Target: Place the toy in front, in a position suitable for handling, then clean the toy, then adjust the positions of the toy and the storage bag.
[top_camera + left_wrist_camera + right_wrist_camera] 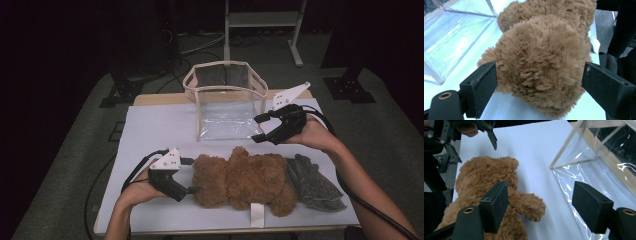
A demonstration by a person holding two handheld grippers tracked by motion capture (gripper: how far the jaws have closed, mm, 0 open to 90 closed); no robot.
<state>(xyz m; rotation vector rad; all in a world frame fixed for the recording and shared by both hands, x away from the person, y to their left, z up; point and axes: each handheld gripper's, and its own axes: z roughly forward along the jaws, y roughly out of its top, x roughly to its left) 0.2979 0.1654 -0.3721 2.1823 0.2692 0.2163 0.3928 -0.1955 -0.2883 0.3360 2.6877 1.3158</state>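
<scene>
A brown teddy bear [240, 181] lies across the near part of the white table top [150, 127]. My left gripper [192, 175] is at the bear's left end and stands open, one black jaw on each side of the furry head [541, 50]; the pads reach the fur's edge without squeezing it. My right gripper [257, 129] hovers open and empty above the table, between the bear [481, 177] and a clear plastic bag [225, 95]. Its jaws frame the bear's arm and the bag's near corner [594, 170].
A grey woolly cloth [312, 182] lies against the bear's right end. A white tag [256, 215] sticks out at the front edge. The bag stands open at the table's far side, on a wooden strip [160, 99]. Dark stands and cables are on the floor behind.
</scene>
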